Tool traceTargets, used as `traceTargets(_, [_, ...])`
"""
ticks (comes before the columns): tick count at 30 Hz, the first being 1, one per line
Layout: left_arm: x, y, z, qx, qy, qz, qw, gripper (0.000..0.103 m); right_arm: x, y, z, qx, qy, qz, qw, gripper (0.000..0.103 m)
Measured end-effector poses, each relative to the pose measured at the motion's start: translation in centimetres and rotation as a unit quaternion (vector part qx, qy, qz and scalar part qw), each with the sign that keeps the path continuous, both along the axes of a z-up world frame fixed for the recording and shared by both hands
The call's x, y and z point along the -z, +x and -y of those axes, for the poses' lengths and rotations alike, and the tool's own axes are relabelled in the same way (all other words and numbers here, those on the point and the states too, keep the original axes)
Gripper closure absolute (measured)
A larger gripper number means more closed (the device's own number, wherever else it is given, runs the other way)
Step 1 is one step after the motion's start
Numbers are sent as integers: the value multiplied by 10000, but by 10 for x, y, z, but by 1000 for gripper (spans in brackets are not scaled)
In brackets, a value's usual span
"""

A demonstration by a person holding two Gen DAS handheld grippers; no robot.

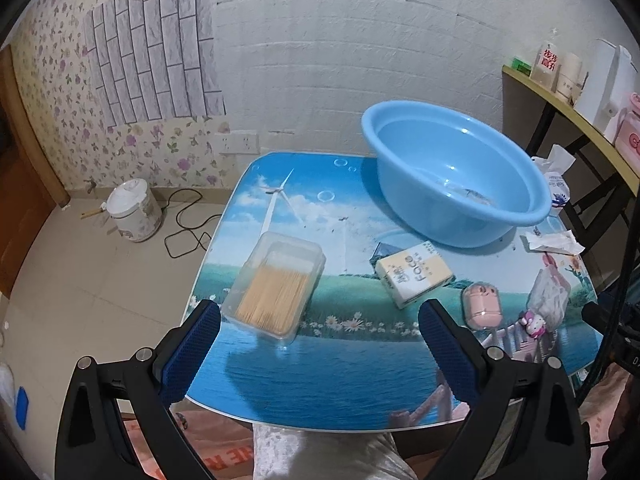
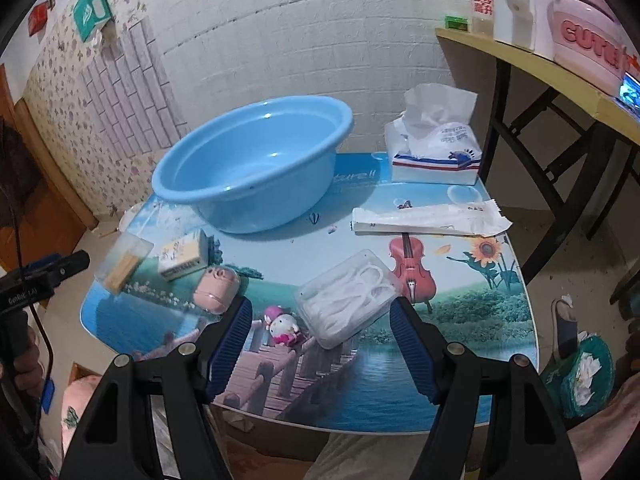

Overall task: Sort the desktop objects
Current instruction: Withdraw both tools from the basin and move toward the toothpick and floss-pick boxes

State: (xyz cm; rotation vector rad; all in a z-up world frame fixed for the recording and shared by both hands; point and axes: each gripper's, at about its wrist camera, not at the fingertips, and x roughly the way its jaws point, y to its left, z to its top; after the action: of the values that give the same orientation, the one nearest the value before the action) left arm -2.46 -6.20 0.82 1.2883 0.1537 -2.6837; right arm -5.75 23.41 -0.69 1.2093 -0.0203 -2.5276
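A clear box of toothpicks [image 1: 276, 286] [image 2: 122, 265] lies on the picture-printed table [image 1: 332, 380] [image 2: 352, 396], just ahead of my open, empty left gripper [image 1: 319, 338]. A yellow-white carton [image 1: 414, 276] [image 2: 184, 256], a pink case [image 1: 482, 305] [image 2: 216, 286] and a small pink doll [image 1: 534, 325] [image 2: 282, 326] lie beside it. A clear box of floss picks [image 2: 347, 298] [image 1: 550, 296] sits between the fingertips of my open, empty right gripper [image 2: 321, 322]. A blue basin [image 1: 452, 172] [image 2: 252, 162] stands at the back.
A tissue pack [image 2: 434, 148] and a long white wrapper [image 2: 430, 220] lie at the table's far right. A yellow shelf table [image 2: 532, 64] with bottles stands right. A rice cooker [image 1: 134, 210] and cable are on the floor left.
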Motion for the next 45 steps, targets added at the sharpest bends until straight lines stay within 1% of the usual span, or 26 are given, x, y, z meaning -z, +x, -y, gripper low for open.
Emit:
traceTargets(2, [4, 0, 2, -29, 7, 37, 10000, 3, 4, -1, 0, -38, 90, -55, 9999, 29])
traceTargets(3, [6, -1, 3, -40, 17, 54, 10000, 3, 6, -2, 0, -20, 150, -66, 9999, 25])
traceTargets(4, [8, -2, 5, -50, 32, 74, 10000, 3, 9, -3, -1, 11, 206, -61, 9998, 15])
traceTargets(5, [12, -3, 7, -69, 51, 115, 9999, 3, 10, -4, -3, 30, 212, -72, 9997, 12])
traceTargets(13, [25, -10, 12, -107, 86, 255, 9996, 3, 16, -14, -13, 160, 279, -23, 9995, 12])
traceTargets(19, [31, -13, 13, 5, -99, 234, 9997, 3, 21, -19, -16, -46, 396, -66, 9992, 12])
traceTargets(24, [35, -16, 19, 32, 34, 222, 9997, 3, 23, -25, -17, -165, 444, -40, 9989, 12])
traceTargets(37, [58, -27, 26, -67, 33, 450, 9990, 3, 37, -32, -15, -168, 622, 35, 9979, 12])
traceTargets(40, [62, -29, 27, -79, 42, 476, 9988, 3, 37, -32, -13, -251, 651, -29, 9976, 12])
traceTargets(43, [66, -30, 28, -99, 5, 488, 9988, 3, 37, -31, -9, -274, 766, -118, 9966, 1])
traceTargets(45, [68, -32, 29, -95, 29, 507, 9987, 3, 37, -31, -8, -283, 836, -159, 9960, 1])
